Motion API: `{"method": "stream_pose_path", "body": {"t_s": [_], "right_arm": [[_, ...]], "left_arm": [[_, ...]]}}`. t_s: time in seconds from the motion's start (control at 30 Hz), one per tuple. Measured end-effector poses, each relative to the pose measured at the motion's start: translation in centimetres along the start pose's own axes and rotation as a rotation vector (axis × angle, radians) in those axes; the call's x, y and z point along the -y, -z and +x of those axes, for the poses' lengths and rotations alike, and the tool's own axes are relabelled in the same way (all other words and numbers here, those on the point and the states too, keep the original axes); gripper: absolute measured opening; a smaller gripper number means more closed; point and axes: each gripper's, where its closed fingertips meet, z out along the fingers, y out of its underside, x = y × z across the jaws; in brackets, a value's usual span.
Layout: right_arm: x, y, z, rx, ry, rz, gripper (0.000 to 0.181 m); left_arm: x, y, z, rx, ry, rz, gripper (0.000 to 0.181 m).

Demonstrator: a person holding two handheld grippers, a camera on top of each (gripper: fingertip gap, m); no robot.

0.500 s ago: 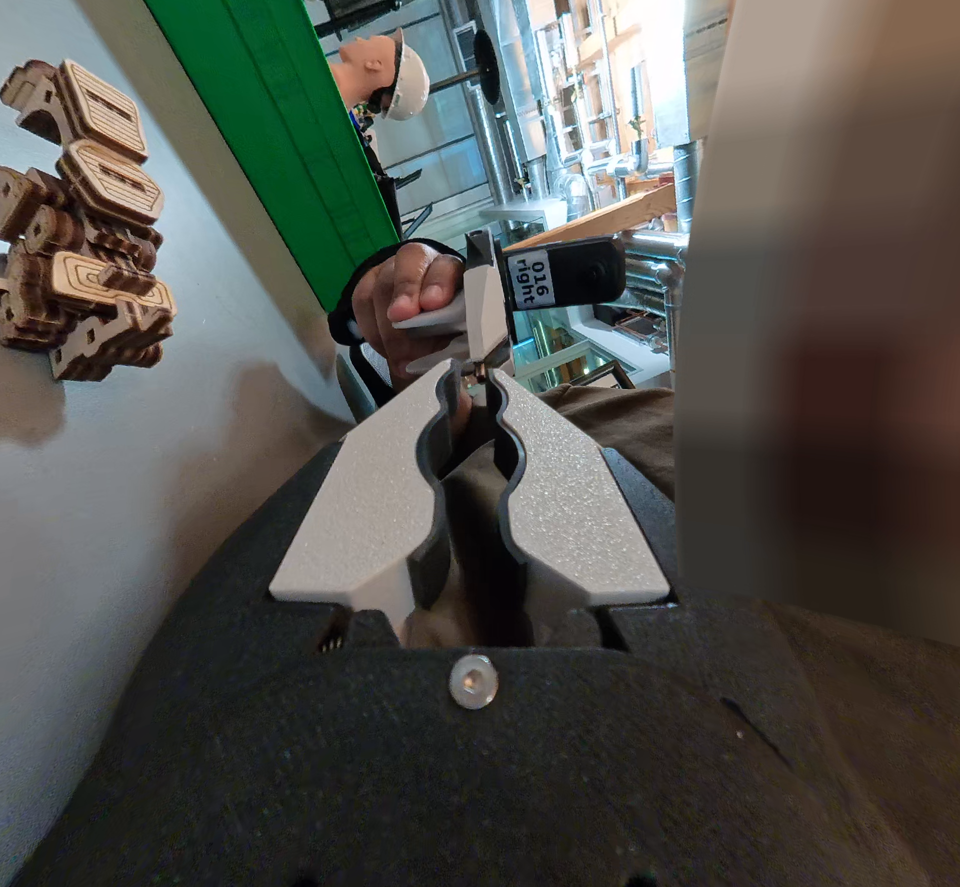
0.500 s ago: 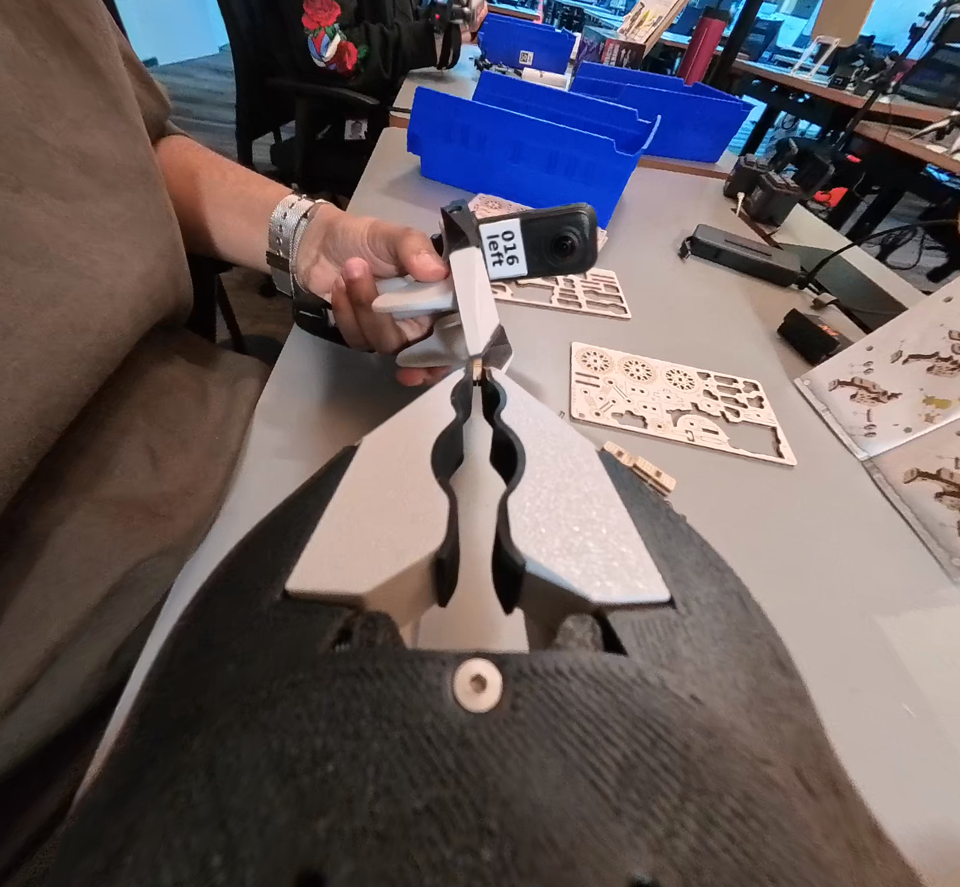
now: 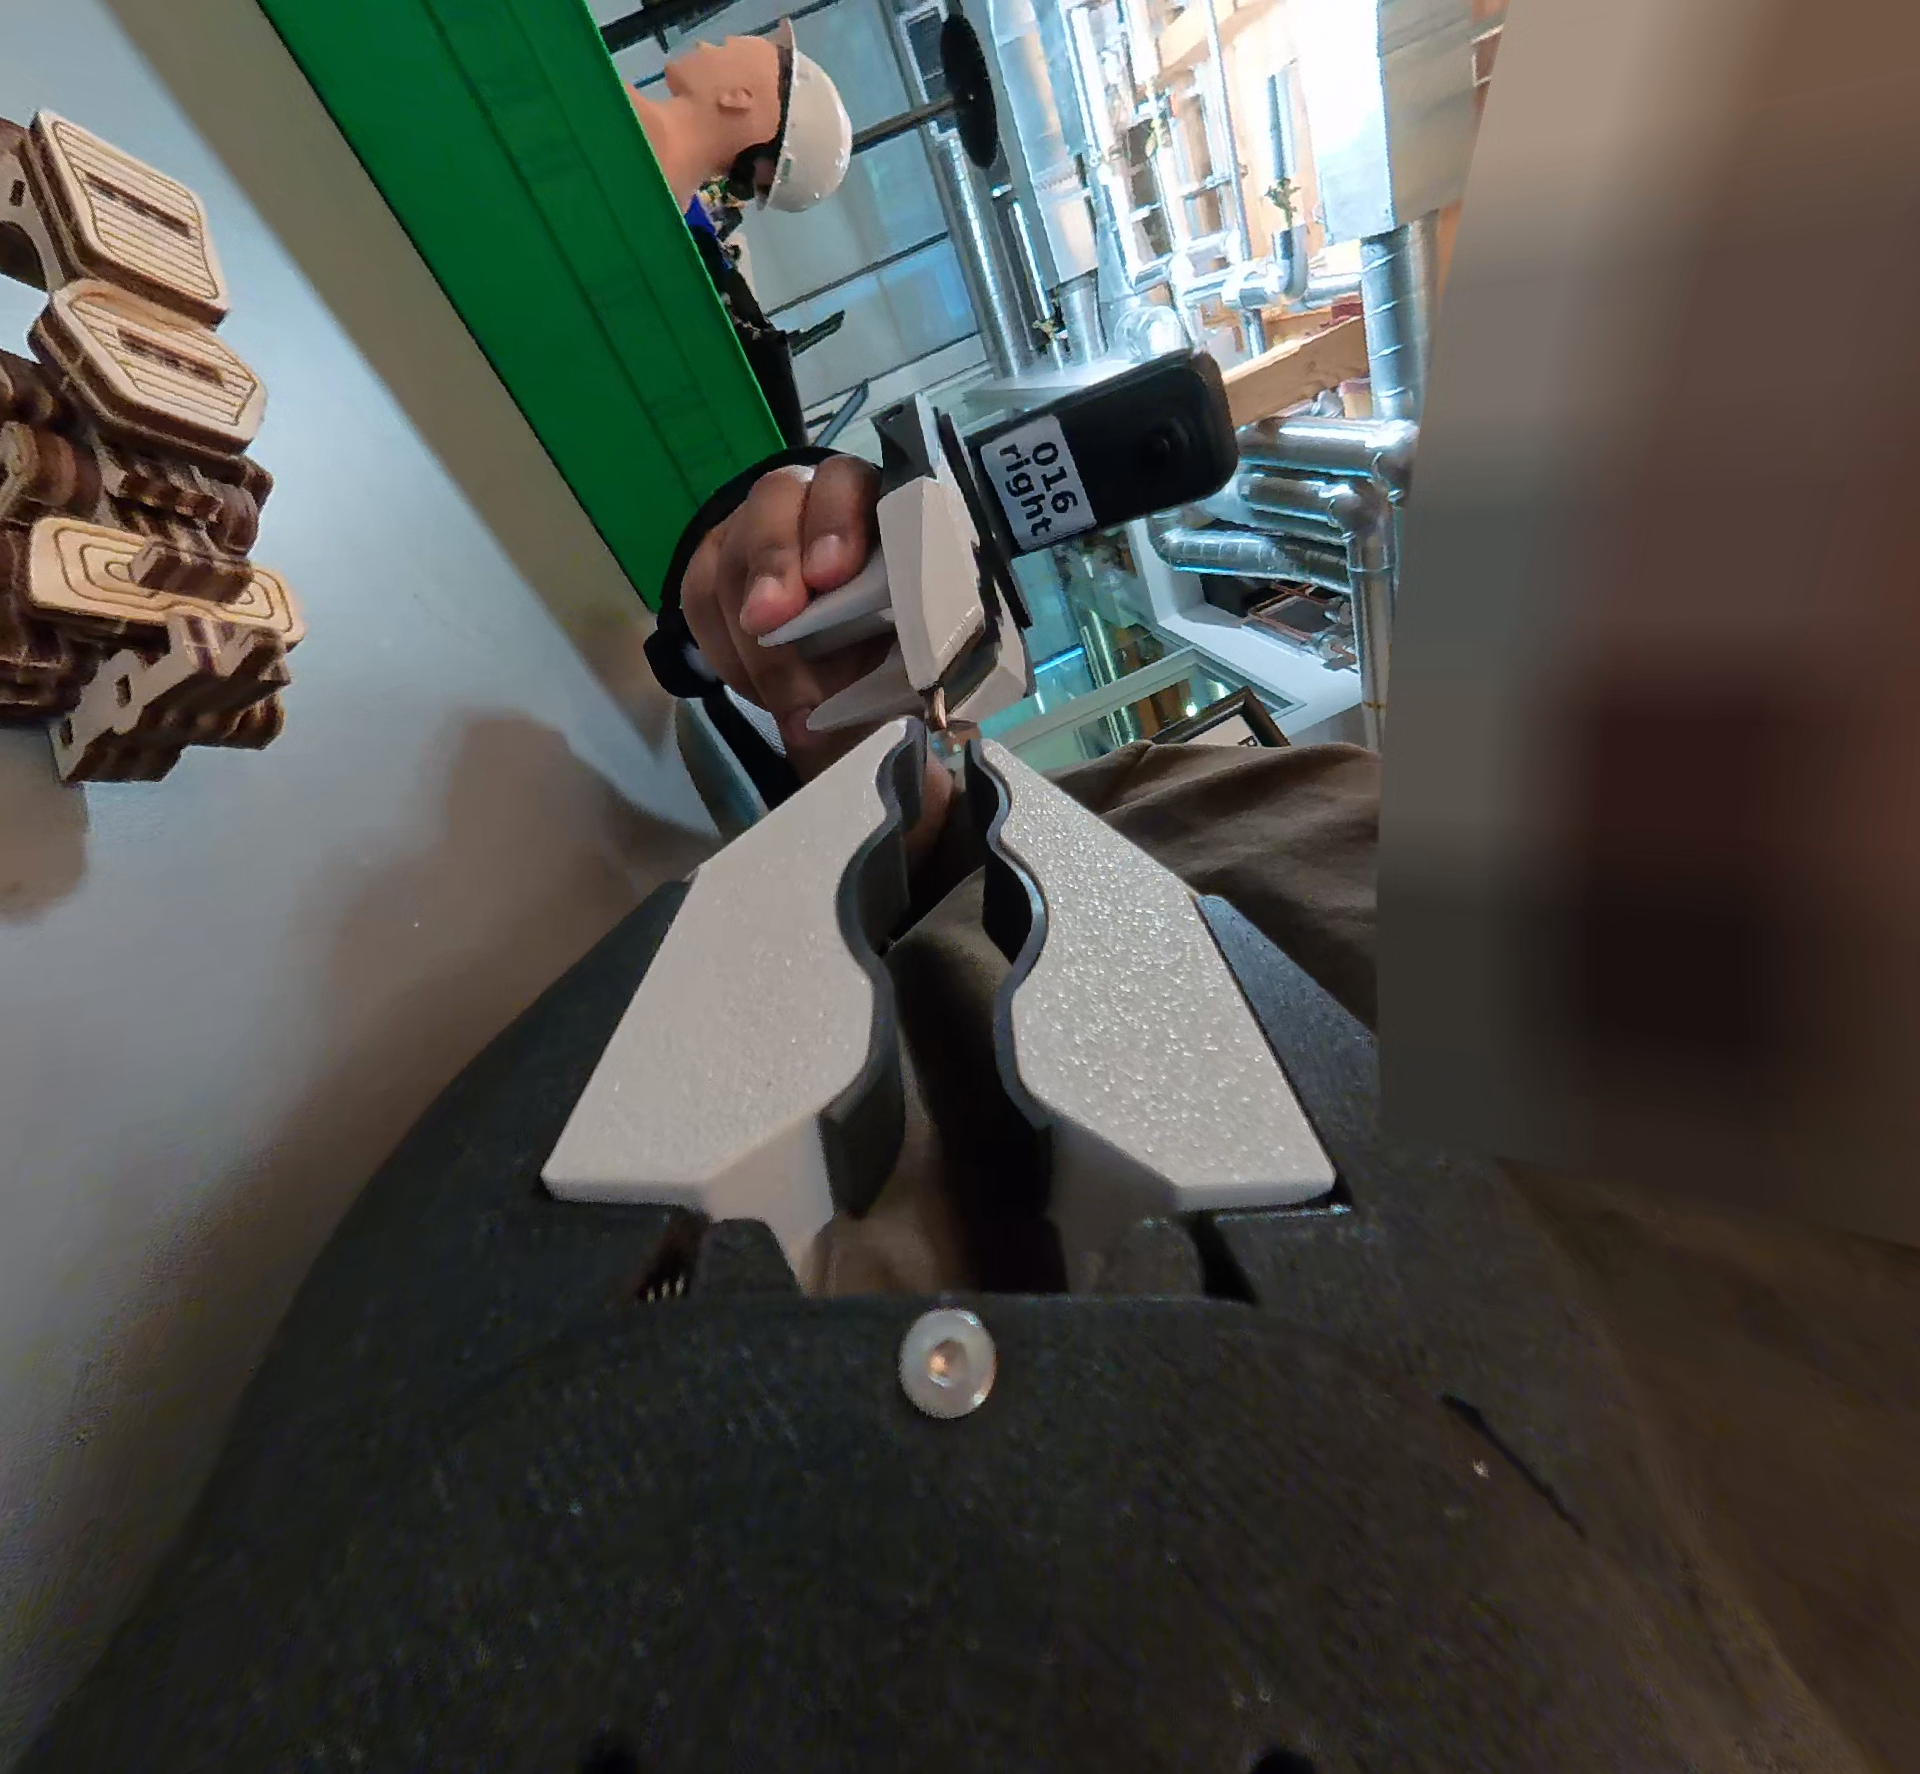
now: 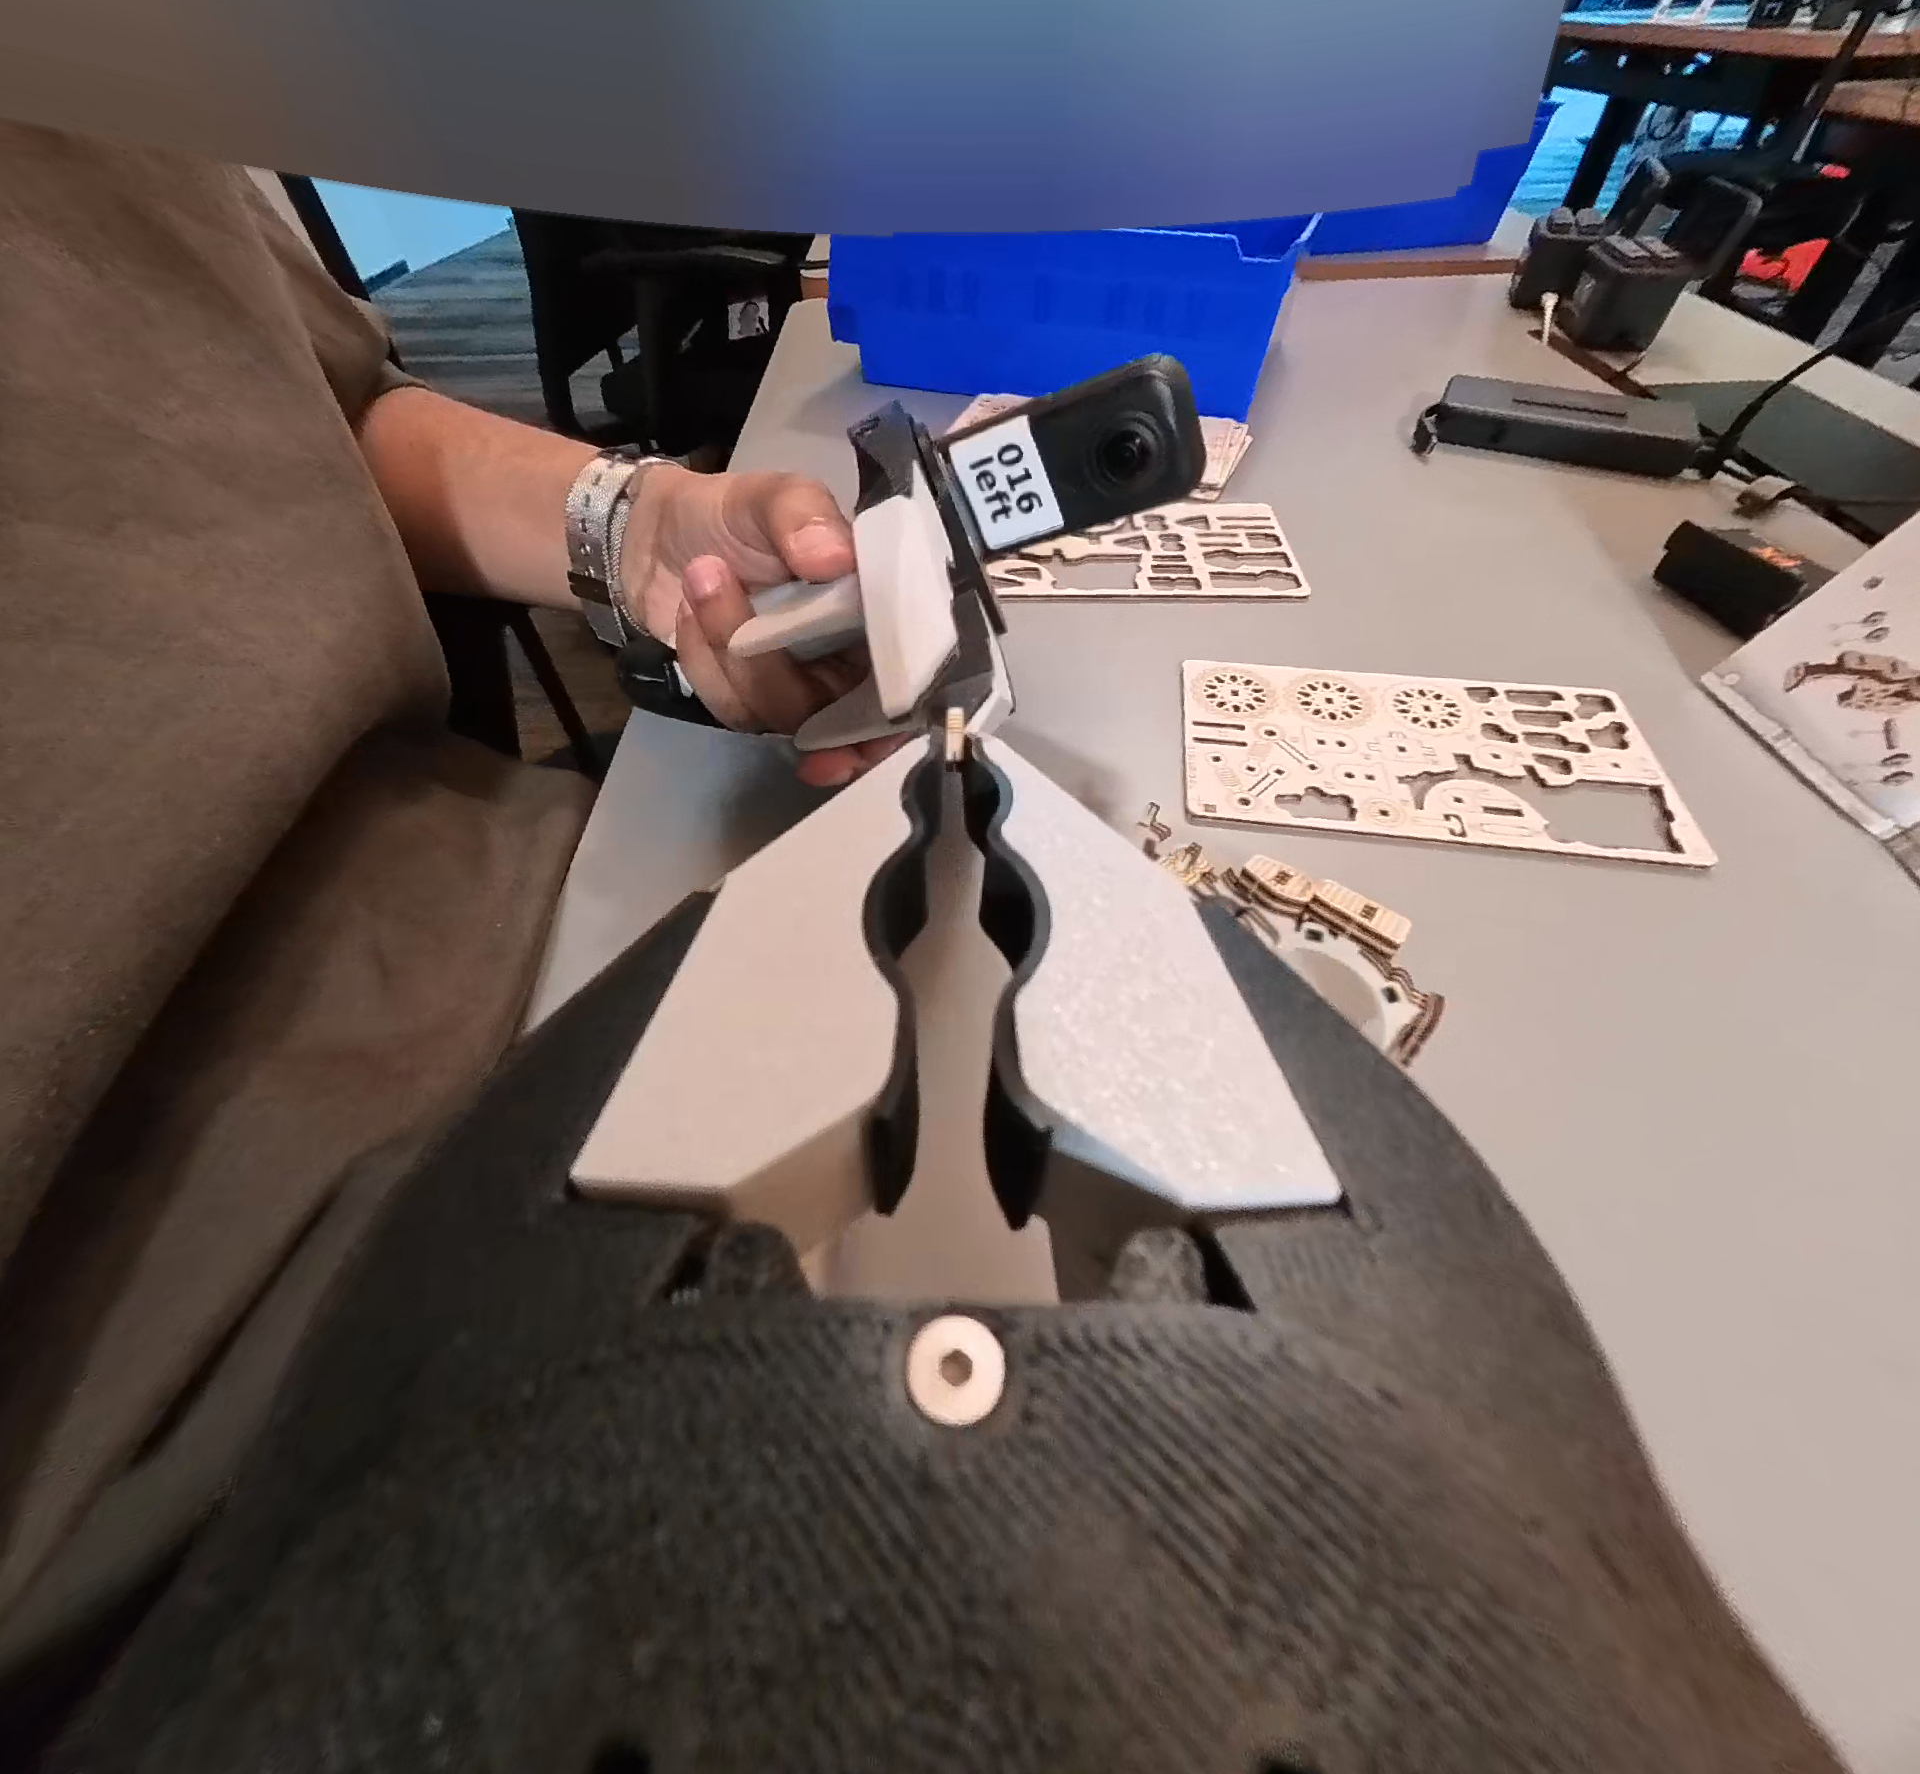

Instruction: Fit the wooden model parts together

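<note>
Your left gripper [image 4: 961,727] meets your right gripper [image 4: 951,774] tip to tip in the air, both pinching the same small wooden piece [image 4: 952,748]; whether that is one part or two already touching, I cannot tell. Keep the tips in line and press straight along the joint, not sideways, since so thin a part would likely snap. Right of your right gripper, the part-built model [image 4: 1320,909] and the cut-out sheet [image 4: 1444,758] lie on the table [image 4: 1558,1153].
</note>
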Motion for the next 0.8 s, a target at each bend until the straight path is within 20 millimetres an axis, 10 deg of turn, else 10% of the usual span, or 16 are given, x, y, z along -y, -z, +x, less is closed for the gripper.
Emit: {"method": "stream_pose_path", "body": {"t_s": [0.2,0.4,0.8], "right_arm": [[-0.1,0.8,2.4,-0.098,-0.076,0.003,0.001],[-2.8,2.1,7.0,-0.336,-0.205,-0.092,0.001],[-3.7,1.6,7.0,-0.369,-0.194,-0.146,0.000]], "left_arm": [[0.4,0.2,-1.1,0.131,-0.117,0.006,0.007],[3.5,3.2,-4.7,0.615,-0.466,0.099,0.031],[3.6,4.0,-10.6,0.990,-0.503,-0.084,0.062]]}}
